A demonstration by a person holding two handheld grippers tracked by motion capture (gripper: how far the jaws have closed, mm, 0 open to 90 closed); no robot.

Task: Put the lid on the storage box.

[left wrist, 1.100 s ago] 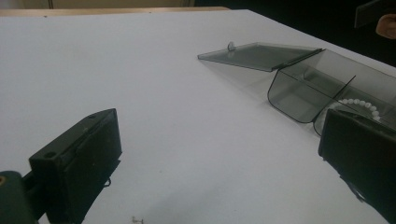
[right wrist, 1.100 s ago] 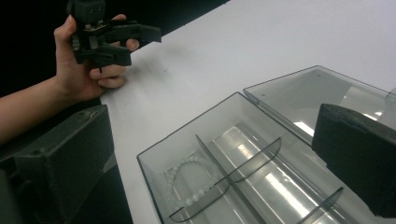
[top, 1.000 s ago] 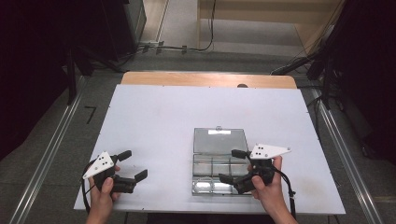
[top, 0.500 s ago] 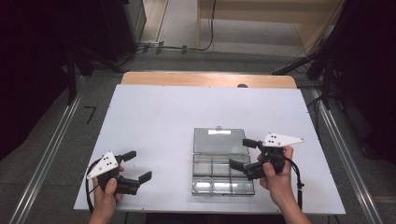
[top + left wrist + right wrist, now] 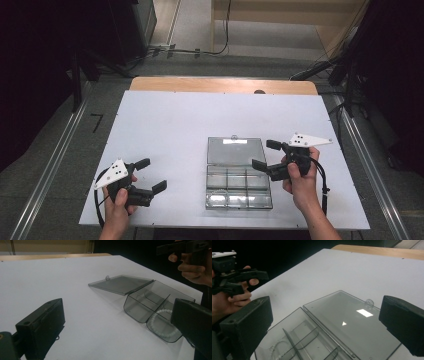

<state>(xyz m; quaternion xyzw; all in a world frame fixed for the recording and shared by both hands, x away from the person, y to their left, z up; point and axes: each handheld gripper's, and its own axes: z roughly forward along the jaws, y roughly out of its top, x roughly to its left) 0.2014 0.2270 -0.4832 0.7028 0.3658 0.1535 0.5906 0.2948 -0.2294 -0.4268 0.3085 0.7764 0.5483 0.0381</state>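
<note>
The white tabletop (image 5: 165,125) is carrying a clear compartment box (image 5: 239,186), lying open near its right side, light, stiff, slippery; grasping its thin lid (image 5: 235,151) edge seems best. Both hand-held grippers, left (image 5: 150,176) and right (image 5: 266,155), are gaping wide, empty. A bead bracelet (image 5: 163,323) is sitting inside.

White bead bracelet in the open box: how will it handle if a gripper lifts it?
The bead bracelet is a loop of small beads, so it probably droops rather than holding shape. Likely light. Round beads may slip between flat jaws. It lies in a walled compartment of the clear box, so access looks tight.
</note>
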